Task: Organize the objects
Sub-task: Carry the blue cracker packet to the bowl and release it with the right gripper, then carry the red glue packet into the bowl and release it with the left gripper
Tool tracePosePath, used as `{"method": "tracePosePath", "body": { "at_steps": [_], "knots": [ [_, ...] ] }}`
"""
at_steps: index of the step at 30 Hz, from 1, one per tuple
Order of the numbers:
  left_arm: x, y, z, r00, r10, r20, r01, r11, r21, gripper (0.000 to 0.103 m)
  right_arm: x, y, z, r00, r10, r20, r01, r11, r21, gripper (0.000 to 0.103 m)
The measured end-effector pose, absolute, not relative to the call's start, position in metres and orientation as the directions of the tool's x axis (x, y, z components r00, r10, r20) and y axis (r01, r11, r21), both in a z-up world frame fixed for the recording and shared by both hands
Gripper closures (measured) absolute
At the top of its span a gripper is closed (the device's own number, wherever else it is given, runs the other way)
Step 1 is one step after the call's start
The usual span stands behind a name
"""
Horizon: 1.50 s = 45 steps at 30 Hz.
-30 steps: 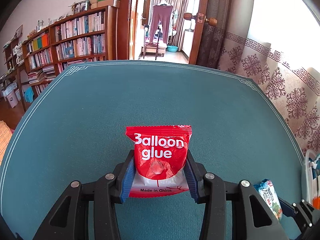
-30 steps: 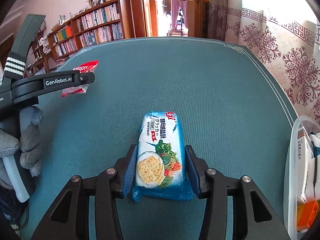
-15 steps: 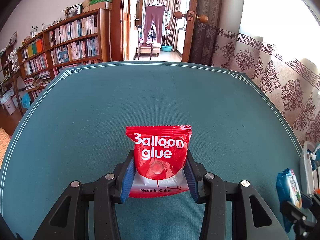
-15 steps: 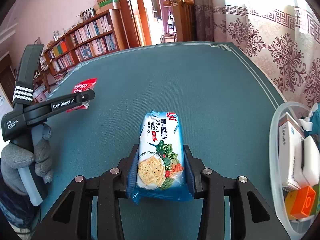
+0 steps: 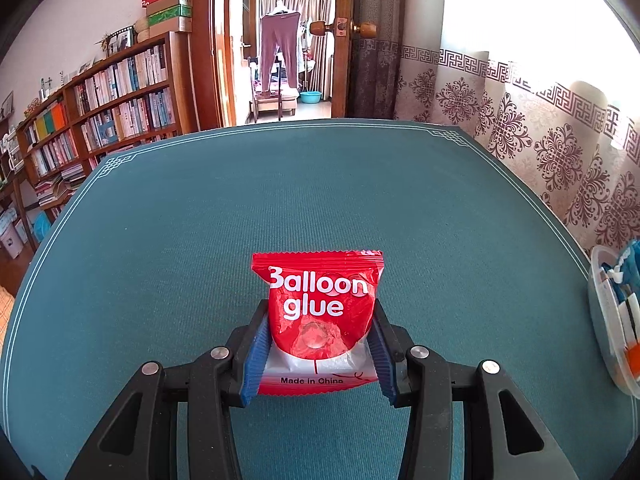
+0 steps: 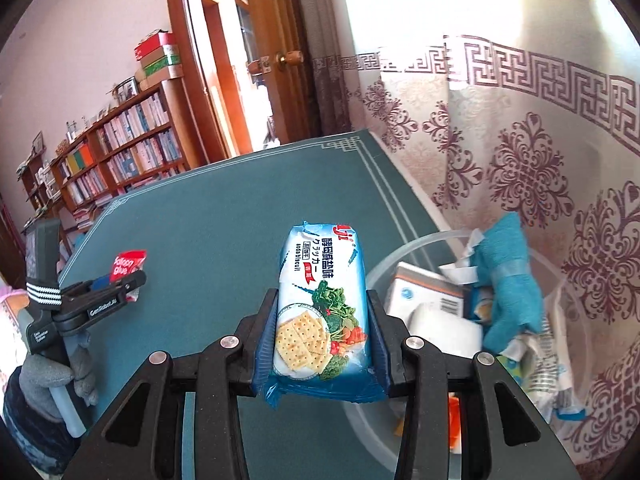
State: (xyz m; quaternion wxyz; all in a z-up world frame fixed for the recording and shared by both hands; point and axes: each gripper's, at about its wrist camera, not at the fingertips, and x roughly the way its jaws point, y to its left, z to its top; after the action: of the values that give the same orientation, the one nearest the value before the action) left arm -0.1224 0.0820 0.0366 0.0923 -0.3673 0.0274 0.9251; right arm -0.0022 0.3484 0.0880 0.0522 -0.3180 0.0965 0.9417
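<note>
Your left gripper (image 5: 318, 344) is clamped on the red glue packet (image 5: 320, 312) above the desk (image 5: 320, 200). Your right gripper (image 6: 322, 340) pinches the cracker pack (image 6: 322, 312), with the clear bin (image 6: 384, 272) at its 3 o'clock.

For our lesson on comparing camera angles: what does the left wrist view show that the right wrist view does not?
Only the left wrist view shows the trousers hanging past the open doorway. Only the right wrist view shows the cracker packet in the right gripper, and a gloved hand. Both show the red balloon glue packet in the left gripper, the green table, bookshelf and clear tub.
</note>
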Motion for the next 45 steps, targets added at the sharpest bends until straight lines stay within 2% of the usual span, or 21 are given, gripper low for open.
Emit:
{"method": "tracePosePath", "body": {
  "at_steps": [11,17,23,29,45],
  "knots": [
    [-0.117,0.092,0.032,-0.700,0.147,-0.699,-0.214,-0.977,0.009,0.055,-0.007,0.407,0.079,-0.749,0.173,-0.639,-0.327,-0.936,0.129,0.060],
    [-0.111,0.100,0.032,-0.693,0.157,-0.704,-0.236,-0.972,0.016,0.055,0.006,0.405,0.082,-0.769,0.207,-0.605,-0.331,-0.938,0.100,0.054],
    [-0.098,0.116,0.036,-0.689,0.190,-0.700,-0.287,-0.958,0.023,0.055,0.036,0.396,0.092,-0.802,0.260,-0.538,-0.336,-0.941,0.047,0.054],
    [-0.083,0.144,0.039,-0.665,0.246,-0.705,-0.360,-0.933,0.014,0.055,0.068,0.387,0.090,-0.811,0.281,-0.513,-0.331,-0.944,0.007,0.054],
    [-0.019,0.248,0.069,-0.557,0.447,-0.700,-0.613,-0.790,-0.017,0.055,0.132,0.397,0.065,-0.806,0.236,-0.542,-0.282,-0.960,0.000,0.054]
  ]
}}
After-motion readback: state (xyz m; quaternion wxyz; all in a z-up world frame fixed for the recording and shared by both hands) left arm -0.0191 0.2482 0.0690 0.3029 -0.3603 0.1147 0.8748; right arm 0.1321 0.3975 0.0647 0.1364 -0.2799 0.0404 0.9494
